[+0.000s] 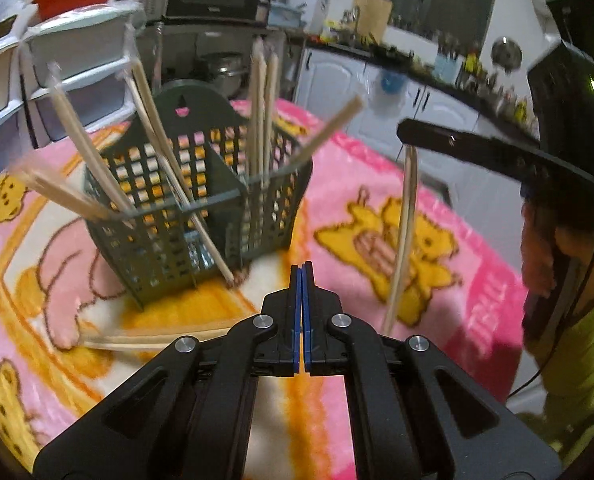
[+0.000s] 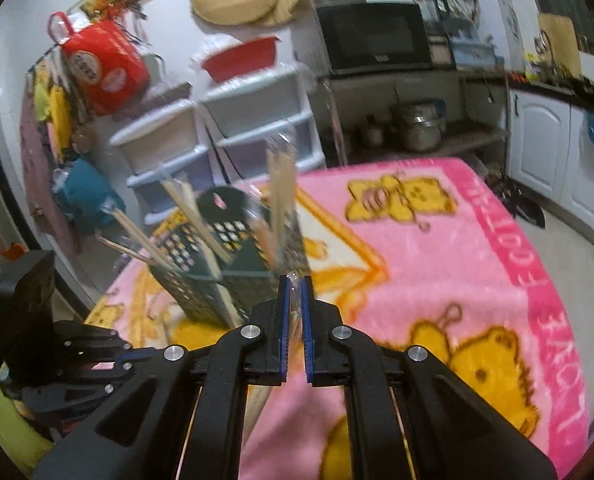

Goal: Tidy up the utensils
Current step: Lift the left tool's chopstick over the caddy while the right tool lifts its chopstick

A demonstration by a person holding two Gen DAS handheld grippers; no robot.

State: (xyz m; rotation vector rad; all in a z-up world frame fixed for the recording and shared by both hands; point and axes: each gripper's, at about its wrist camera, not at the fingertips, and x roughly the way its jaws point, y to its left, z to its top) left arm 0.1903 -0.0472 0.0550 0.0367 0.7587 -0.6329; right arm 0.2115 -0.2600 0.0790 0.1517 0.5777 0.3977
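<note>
- Left tongs (image 1: 301,268): pads pressed together, nothing between them, low over the pink blanket (image 1: 377,184) covering the table.
- Right tongs (image 2: 296,280): pinching a wrapped chopstick pair (image 1: 403,236), which hangs nearly upright, to the right of the left tongs and apart from them.
- Green basket (image 1: 201,208): stands on the blanket, far-left of the left tongs; several chopstick pairs lean in its compartments.
- One chopstick (image 1: 213,240) leans outside the basket's near face, tip on the blanket.
- Another chopstick pair (image 1: 137,342) lies flat, near-left of the left tongs.
</note>
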